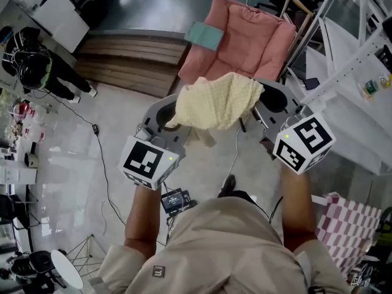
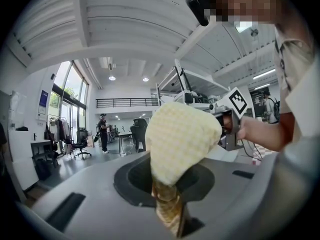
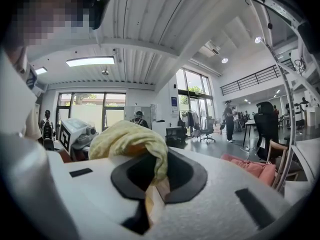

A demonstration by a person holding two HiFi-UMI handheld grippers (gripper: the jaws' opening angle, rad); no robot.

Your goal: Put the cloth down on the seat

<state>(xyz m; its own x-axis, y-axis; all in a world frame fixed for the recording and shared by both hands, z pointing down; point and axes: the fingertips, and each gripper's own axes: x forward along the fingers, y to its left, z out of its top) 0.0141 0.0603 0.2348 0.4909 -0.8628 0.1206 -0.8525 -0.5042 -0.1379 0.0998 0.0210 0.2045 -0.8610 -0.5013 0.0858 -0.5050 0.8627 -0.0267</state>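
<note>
Now, left gripper [image 2: 169, 210]: I see its jaws clamped on one edge of the cloth [image 1: 217, 100].
Right gripper [image 3: 150, 204]: jaws pinched tight on the opposite edge.
Cloth: pale yellow, slung between my two grippers, bunched and sagging in the middle, held in the air.
Seat [image 1: 239, 41]: pink armchair, ahead of both grippers and lower; cloth not yet on it.

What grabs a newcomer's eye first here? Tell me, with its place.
A pale yellow cloth hangs mid-frame in the head view, pinched at each end by the left gripper and right gripper, jaws shut on it. Just beyond it, at the top of that view, stands a pink armchair.
</note>
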